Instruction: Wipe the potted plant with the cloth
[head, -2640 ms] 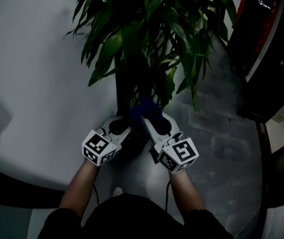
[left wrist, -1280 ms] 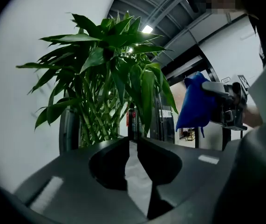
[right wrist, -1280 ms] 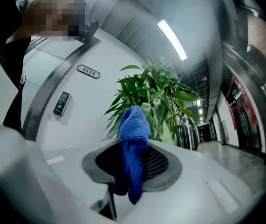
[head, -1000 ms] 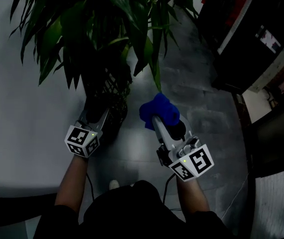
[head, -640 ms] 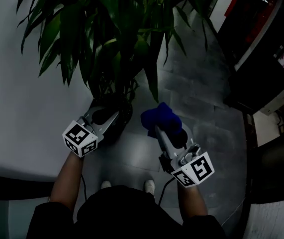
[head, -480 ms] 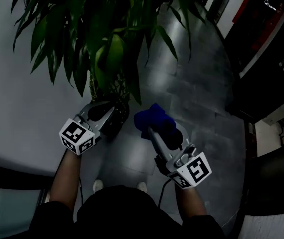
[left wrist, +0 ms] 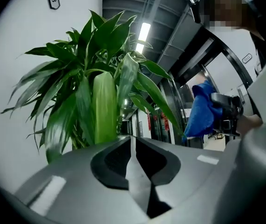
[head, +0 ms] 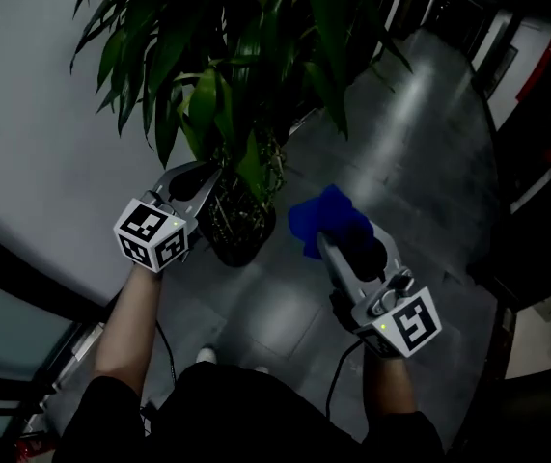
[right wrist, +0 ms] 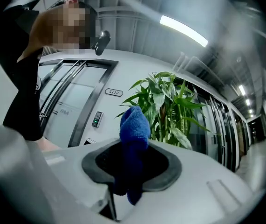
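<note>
We hold our right gripper [head: 327, 244] clamped on a bunched blue terry cloth [head: 321, 220], which sticks out past its tips. The leafy green potted plant [head: 241, 75] stands ahead and to the left of this gripper, apart from the cloth. Our left gripper [head: 202, 176], jaws pressed together, points at a broad green leaf [left wrist: 105, 107] just beyond its tips.

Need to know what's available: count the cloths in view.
1. The blue cloth is clamped in the right gripper, right of the potted plant. No other shows; foliage could hide one.
</note>
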{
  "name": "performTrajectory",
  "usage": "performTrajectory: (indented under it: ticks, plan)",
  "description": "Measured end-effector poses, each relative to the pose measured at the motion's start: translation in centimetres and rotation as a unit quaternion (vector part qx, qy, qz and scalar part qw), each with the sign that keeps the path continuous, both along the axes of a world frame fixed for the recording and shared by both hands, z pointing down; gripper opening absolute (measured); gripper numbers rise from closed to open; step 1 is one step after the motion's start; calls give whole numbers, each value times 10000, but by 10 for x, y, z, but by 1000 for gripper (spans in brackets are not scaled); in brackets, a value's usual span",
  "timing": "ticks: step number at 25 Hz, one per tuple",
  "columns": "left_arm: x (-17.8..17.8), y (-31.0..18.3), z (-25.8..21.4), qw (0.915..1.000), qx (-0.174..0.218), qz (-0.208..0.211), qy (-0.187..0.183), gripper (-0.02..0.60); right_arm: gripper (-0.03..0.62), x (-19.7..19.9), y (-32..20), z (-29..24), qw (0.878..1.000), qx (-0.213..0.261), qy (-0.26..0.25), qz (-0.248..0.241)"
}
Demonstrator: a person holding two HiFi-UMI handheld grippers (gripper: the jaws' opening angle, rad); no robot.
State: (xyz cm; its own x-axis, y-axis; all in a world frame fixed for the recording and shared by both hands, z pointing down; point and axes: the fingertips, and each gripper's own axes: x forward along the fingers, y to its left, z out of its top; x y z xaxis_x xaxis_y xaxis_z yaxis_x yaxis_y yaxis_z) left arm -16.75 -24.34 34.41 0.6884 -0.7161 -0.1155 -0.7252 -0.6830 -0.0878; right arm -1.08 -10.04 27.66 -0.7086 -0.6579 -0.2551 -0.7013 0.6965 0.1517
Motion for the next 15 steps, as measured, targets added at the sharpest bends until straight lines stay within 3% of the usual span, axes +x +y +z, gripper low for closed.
performTrajectory:
  ticks: [5, 9, 15]
  plan:
    - [4, -7, -25, 9998, 153, 22, -120, 41, 111, -8, -25, -41, 9983, 478, 199, 250]
    - [6, -17, -56, 9996, 271, -61, -87, 41, 111, -38, -48, -85, 9959, 835, 278, 204]
    - [24, -6, -73, 9983, 545, 158, -130, 41, 112, -87, -67, -133, 9912, 1224, 449, 228]
